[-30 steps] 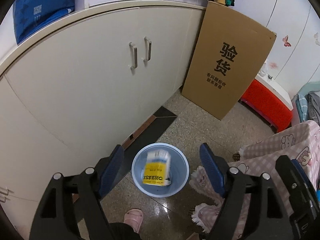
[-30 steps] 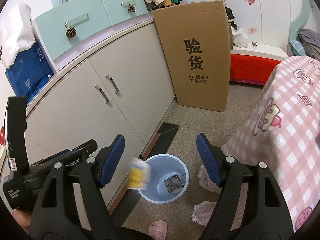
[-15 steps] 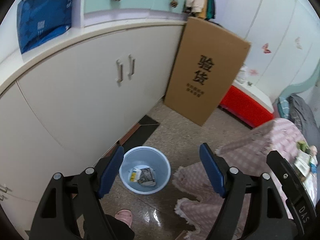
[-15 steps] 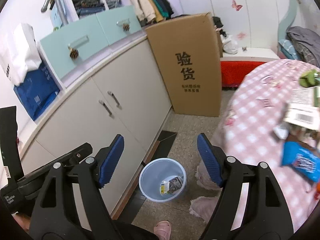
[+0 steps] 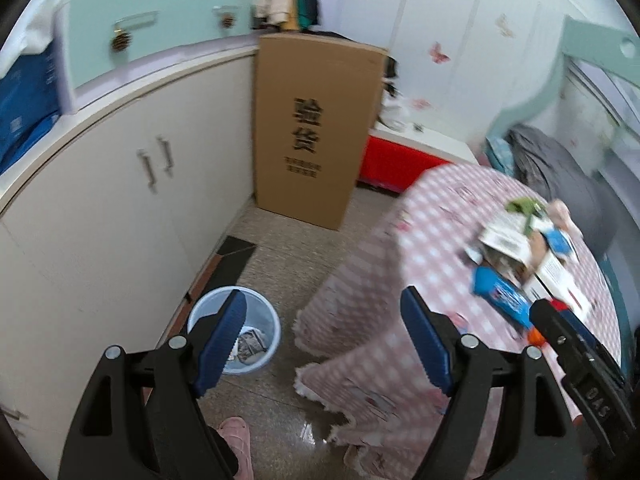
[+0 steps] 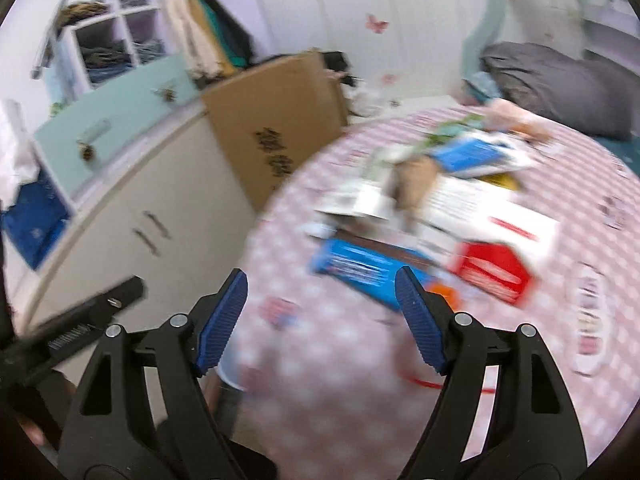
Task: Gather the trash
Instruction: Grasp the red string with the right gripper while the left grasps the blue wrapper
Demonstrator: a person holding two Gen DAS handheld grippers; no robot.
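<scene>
A heap of trash (image 6: 436,192) lies on a round table covered with a pink checked tablecloth (image 6: 328,360). The heap is blurred, so an exact count is not possible. Three pieces stand out: one blue wrapper (image 6: 360,270) nearest the camera, one red and white box (image 6: 494,270) just right of it, and one flat blue and white package (image 6: 468,156) farther back. Crumpled paper and something green lie among them.

The right gripper (image 6: 320,320) hovers above the near edge of the table, its two blue-padded jaws spread wide apart and holding nothing.

The left gripper (image 5: 324,340) is also spread wide and empty. In its view one pale blue waste bin (image 5: 234,330) stands on the speckled floor, between a cream cabinet (image 5: 112,220) with two door handles and the hanging edge of the tablecloth. A few scraps lie in the bottom of the bin.

One tall cardboard box (image 5: 314,128) printed with black Chinese characters leans against the cabinet's far end. One pink slipper (image 5: 236,434) shows at the bottom edge. A grey blanket (image 6: 560,84) lies heaped beyond the table.
</scene>
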